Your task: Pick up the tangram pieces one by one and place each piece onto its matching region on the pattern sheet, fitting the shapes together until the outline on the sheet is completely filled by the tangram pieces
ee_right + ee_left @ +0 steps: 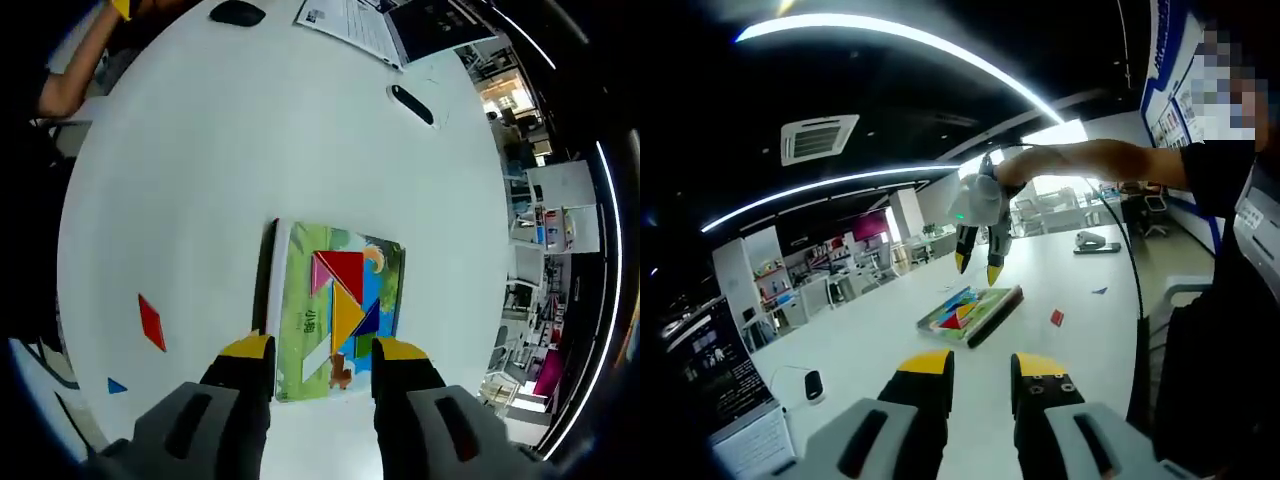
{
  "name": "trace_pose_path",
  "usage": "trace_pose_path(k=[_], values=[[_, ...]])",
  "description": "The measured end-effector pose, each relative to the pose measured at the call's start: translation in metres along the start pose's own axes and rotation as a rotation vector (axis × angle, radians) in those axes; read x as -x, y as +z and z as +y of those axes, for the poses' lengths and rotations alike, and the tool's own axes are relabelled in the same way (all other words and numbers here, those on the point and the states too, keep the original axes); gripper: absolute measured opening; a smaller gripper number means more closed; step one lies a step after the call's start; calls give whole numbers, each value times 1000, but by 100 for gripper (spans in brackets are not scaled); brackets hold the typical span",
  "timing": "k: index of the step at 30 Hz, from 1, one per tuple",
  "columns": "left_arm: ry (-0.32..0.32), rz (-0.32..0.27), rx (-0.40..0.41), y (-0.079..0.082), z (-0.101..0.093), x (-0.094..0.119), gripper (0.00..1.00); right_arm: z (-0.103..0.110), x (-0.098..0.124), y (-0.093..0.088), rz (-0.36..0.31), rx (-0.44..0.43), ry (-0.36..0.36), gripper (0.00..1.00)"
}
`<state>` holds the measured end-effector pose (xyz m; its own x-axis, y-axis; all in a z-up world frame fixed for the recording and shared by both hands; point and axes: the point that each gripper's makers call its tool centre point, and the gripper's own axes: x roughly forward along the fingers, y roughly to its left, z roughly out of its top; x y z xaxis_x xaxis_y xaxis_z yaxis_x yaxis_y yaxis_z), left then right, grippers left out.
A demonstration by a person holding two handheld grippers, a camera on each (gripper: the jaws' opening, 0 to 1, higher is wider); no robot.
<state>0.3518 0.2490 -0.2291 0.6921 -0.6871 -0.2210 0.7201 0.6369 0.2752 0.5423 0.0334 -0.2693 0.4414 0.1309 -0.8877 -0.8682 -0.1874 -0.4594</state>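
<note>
White table (220, 130) holds the pattern sheet (300, 320); right gripper (311, 352) hovers above it, jaws spread, a red piece (151, 322) at nine o'clock; left gripper (975, 366) likewise spread, empty.

Right gripper (322, 352) jaws apart above pattern sheet (335, 310); red tangram piece (151, 322) lies apart on surface (250, 130).
</note>
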Motion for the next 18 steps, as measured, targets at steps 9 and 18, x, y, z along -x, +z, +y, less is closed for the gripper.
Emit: trace_pose_path(k=[9, 18], values=[[-2, 2, -1, 0, 1, -1, 25, 13, 13, -28, -39, -55, 4, 38], [-3, 7, -1, 1, 2, -2, 25, 36, 7, -62, -16, -83, 57, 36]])
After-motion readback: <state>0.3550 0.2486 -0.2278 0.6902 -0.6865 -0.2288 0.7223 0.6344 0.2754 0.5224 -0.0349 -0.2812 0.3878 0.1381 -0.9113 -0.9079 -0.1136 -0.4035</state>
